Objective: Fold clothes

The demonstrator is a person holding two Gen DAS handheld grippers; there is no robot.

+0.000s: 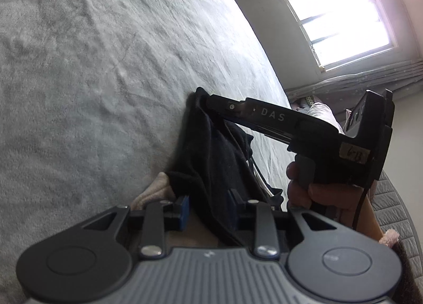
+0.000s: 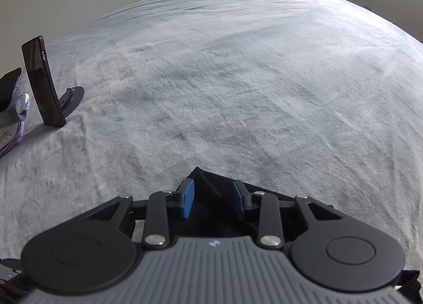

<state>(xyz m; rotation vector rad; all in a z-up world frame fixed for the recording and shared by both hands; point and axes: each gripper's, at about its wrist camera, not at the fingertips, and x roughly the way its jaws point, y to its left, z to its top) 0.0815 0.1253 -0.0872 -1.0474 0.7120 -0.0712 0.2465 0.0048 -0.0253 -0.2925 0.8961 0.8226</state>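
**Black Cloth Lifted, Fold Not Seen**

While the grey blanket [image 2: 238,79] filled most of both views, a black garment [image 1: 211,156] was seen low in the middle of each frame. In the left wrist view, the cloth was hung from the tip of the right tongs [image 1: 208,99], which looked pinched on its top corner. The right hand [image 1: 312,185] was seen at lower right. The left tongs [image 1: 210,209] were partly open, with cloth lying between the blue pads [image 1: 183,211]; whether it was really gripped could not be told. In the right wrist view, the pads [image 2: 188,202] looked spread, with a dark point of cloth between them.

No neat fold was seen. The cloth was bunched and held up, so most of the folding was judged to be left. A phone [image 2: 43,82] was propped at the far left.
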